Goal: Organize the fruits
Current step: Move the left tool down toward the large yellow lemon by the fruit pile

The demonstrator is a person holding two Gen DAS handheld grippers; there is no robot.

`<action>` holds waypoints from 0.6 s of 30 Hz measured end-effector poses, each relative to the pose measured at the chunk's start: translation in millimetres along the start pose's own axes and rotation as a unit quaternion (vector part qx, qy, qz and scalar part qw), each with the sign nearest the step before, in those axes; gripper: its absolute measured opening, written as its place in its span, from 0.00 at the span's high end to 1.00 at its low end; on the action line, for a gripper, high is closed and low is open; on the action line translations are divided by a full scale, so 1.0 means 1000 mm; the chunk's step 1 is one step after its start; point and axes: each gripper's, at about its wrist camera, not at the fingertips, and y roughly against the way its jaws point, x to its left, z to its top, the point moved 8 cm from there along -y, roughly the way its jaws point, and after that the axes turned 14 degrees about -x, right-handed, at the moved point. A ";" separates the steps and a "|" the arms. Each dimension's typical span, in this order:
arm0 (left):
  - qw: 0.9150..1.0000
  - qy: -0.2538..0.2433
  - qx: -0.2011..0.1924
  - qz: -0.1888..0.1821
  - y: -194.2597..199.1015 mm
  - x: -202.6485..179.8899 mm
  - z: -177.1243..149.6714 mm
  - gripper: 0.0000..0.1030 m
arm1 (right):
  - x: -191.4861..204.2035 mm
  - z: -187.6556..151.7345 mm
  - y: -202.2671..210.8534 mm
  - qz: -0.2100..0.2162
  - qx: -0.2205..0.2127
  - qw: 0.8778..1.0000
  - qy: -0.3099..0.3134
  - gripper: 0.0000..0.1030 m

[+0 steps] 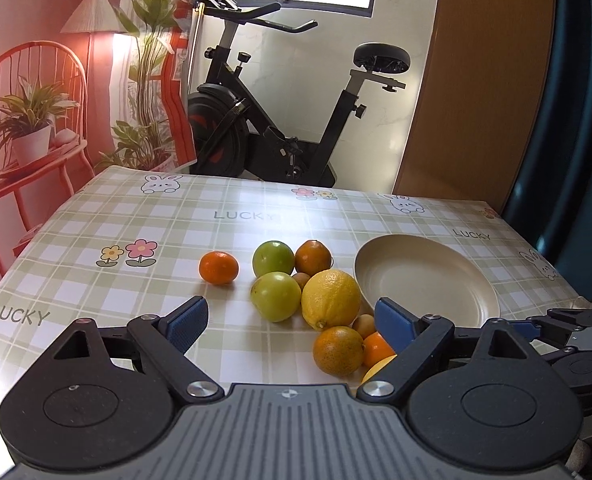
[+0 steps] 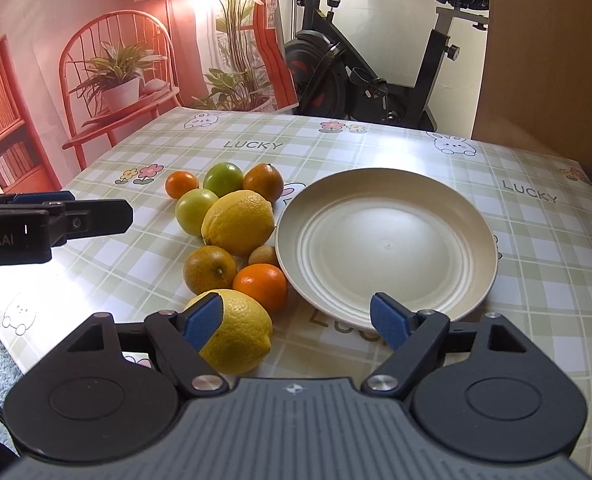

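The left claw hangs above the table with its blue pads spread wide and nothing between them; the right claw is spread as wide and as bare. Just ahead of both, the fruits lie bunched on the checked tablecloth, touching the left rim of the cream plate. Only the right view shows the near lemon whole; the left view shows just a sliver of it.
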 end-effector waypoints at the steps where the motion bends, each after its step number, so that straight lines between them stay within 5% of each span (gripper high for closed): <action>1: 1.000 -0.008 0.004 0.009 -0.001 0.000 0.000 0.09 | 0.000 0.000 0.000 0.000 0.001 1.000 -0.001 0.19; 5: 0.996 -0.032 0.042 0.066 -0.008 0.003 -0.007 0.08 | 0.003 0.002 0.004 -0.010 -0.005 1.000 0.019 0.19; 18: 0.998 -0.028 0.039 0.044 -0.002 -0.004 -0.012 0.08 | 0.010 -0.002 0.007 -0.006 0.000 0.999 0.038 0.18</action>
